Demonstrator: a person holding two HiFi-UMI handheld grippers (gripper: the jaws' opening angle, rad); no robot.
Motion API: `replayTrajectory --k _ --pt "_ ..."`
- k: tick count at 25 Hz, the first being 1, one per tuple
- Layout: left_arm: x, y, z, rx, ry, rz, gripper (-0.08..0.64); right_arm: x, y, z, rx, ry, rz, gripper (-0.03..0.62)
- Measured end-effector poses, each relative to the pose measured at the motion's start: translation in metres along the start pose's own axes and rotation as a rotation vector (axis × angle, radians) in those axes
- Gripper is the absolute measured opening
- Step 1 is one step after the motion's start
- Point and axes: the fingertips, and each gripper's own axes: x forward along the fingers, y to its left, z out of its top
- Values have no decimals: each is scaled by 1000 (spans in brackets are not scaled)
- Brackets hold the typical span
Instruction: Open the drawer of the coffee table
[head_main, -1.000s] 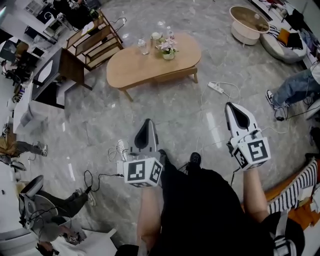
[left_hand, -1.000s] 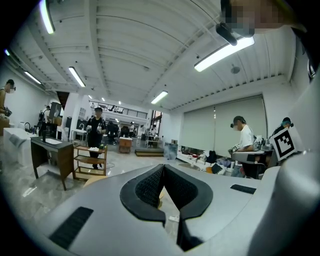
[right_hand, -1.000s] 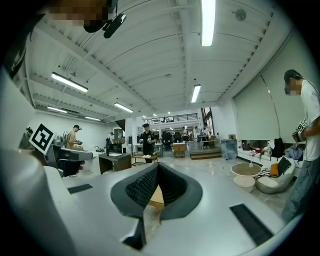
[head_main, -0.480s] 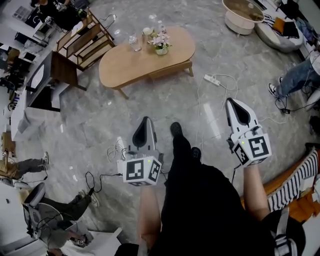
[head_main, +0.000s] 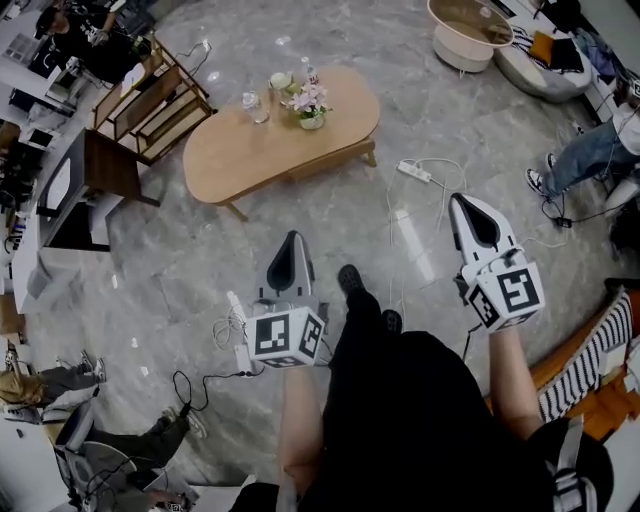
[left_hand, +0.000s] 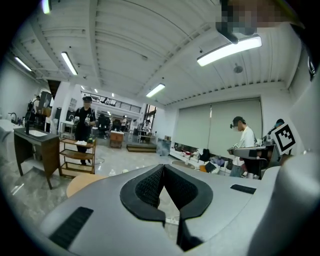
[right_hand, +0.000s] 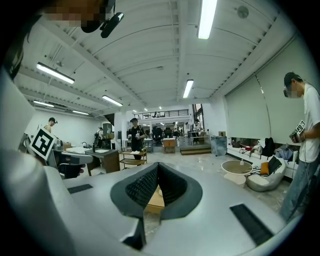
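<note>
The oval wooden coffee table (head_main: 250, 150) stands on the grey floor ahead of me, a shallow drawer front (head_main: 322, 159) under its top. My left gripper (head_main: 289, 240) and right gripper (head_main: 462, 201) are held out level, well short of the table, both shut and empty. In the left gripper view the pads (left_hand: 150, 185) meet at the tip of the left gripper (left_hand: 163, 166), and the table's edge (left_hand: 80, 183) shows at the lower left. Through the small gap below the tip of the right gripper (right_hand: 157, 164), its own view shows a strip of the tabletop (right_hand: 156, 198).
A flower pot (head_main: 311, 107), a glass (head_main: 256, 106) and a bottle (head_main: 310, 72) stand on the table. A power strip (head_main: 412, 172) and cables (head_main: 232, 330) lie on the floor. A wooden shelf (head_main: 150, 98), a dark desk (head_main: 88, 178), a round white table (head_main: 470, 32) and a seated person (head_main: 590, 158) ring the area.
I have walked towards the table, one foot stepping out ahead. The table has slid left in the head view. Both grippers stay shut.
</note>
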Motion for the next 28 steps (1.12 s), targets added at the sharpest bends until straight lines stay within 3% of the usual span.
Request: replayTrajectory --k 10,18,28 --pt "74 68 23 -4 1 -48 14 92 4 20 7 22 -31 12" --pt "118 116 8 -34 47 -84 14 143 9 5 11 88 -71 12" --pt "148 135 -7 -50 87 -115 14 178 20 -7 -1 141 -50 12"
